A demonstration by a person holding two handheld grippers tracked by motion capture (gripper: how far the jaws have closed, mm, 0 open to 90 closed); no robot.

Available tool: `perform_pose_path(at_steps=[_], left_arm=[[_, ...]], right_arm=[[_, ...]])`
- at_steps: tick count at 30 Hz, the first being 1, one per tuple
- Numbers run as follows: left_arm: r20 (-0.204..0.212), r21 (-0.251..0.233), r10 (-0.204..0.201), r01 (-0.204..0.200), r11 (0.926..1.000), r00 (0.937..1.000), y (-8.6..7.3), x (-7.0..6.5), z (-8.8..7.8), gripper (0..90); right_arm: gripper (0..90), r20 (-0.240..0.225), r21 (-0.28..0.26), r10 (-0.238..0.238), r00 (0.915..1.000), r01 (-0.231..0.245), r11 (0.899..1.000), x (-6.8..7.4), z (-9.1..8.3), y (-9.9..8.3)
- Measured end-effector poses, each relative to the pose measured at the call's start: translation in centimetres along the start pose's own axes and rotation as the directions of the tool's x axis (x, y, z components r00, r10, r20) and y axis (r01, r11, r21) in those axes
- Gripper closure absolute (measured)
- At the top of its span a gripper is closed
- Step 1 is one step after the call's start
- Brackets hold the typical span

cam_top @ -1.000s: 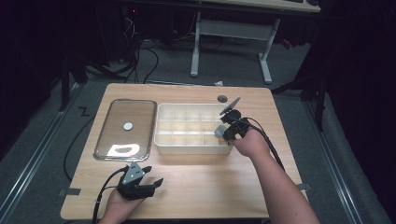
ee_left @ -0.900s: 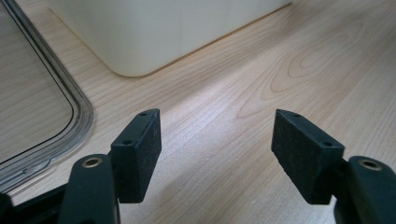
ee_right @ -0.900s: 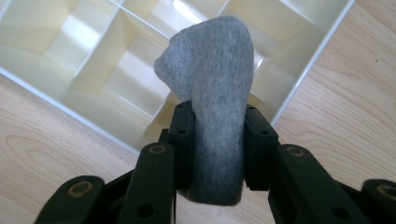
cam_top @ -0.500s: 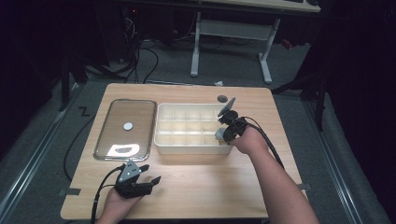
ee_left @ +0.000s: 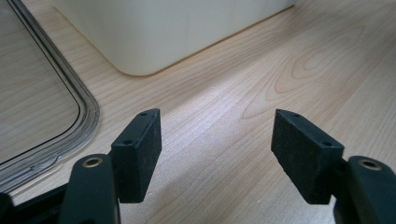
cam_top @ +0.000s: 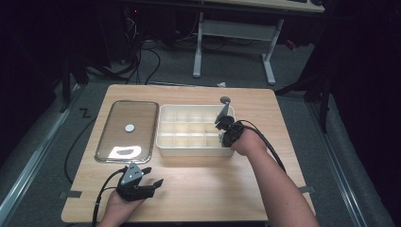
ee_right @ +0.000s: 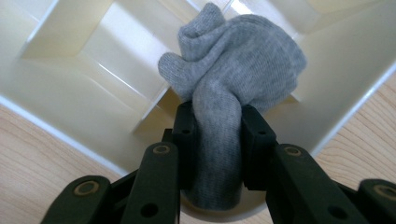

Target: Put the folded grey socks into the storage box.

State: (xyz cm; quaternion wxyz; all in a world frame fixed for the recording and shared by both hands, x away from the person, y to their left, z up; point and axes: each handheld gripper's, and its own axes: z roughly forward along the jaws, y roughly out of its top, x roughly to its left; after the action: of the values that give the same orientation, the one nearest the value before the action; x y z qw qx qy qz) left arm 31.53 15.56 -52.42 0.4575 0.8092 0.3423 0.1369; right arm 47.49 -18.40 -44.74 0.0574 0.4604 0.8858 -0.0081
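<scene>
Over the cream divided box (ee_right: 70, 70), a bunched grey knit sock (ee_right: 233, 79) between the right gripper (ee_right: 217, 135) fingers; left gripper (ee_left: 217, 149) fingers wide.

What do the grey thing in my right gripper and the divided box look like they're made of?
Sock: soft grey knit fabric, likely cotton blend; fine ribbing shows and it bunches where the right gripper pinches it. Box: cream plastic, smooth and slightly glossy, with thin moulded dividers and rounded corners.

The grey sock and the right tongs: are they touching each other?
Touching. The right gripper view shows the right tongs closed on the grey sock, with both black jaws pressing its sides.
</scene>
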Motion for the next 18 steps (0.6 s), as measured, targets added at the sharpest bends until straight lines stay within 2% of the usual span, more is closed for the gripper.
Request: perform_pose_path(at_steps=[1, 4, 5, 10, 11, 12, 18], left_arm=[[0.001, 0.0, 0.0, 0.0, 1.0, 1.0, 0.0, 0.0, 0.0, 34.0], [0.002, -0.001, 0.001, -0.001, 1.0, 1.0, 0.0, 0.0, 0.1, 34.0], [0.002, -0.001, 0.002, -0.002, 1.0, 1.0, 0.0, -0.1, 0.1, 34.0], [0.005, 0.007, 0.004, -0.005, 1.0, 1.0, -0.1, -0.2, 0.3, 34.0], [0.005, 0.007, 0.004, -0.004, 1.0, 1.0, -0.1, -0.2, 0.3, 34.0], [0.005, 0.008, 0.004, -0.004, 1.0, 1.0, -0.1, -0.2, 0.3, 34.0], [0.009, 0.008, 0.004, -0.004, 1.0, 1.0, -0.1, -0.2, 0.2, 34.1]], right_arm=[[72.3, -0.002, -0.003, -0.008, 1.0, 0.008, 1.0, 0.0, 0.1, 0.0], [72.3, -0.016, -0.005, 0.012, 0.9998, -0.012, 1.0, -0.1, 0.2, -0.1], [72.3, -0.022, -0.015, -0.004, 0.9997, 0.004, 1.0, -0.3, 0.3, -0.1], [72.2, -0.03, -0.009, -0.018, 0.9994, 0.018, 1.0, -0.4, 0.8, -0.1], [72.2, -0.036, -0.003, 0.002, 0.9993, -0.002, 1.0, -0.4, 0.8, -0.1], [72.1, -0.036, -0.008, -0.016, 0.9992, 0.016, 1.0, -0.5, 1.0, -0.1], [71.9, -0.063, -0.014, 0.022, 0.9978, -0.023, 1.0, -0.7, 1.6, -0.3]])
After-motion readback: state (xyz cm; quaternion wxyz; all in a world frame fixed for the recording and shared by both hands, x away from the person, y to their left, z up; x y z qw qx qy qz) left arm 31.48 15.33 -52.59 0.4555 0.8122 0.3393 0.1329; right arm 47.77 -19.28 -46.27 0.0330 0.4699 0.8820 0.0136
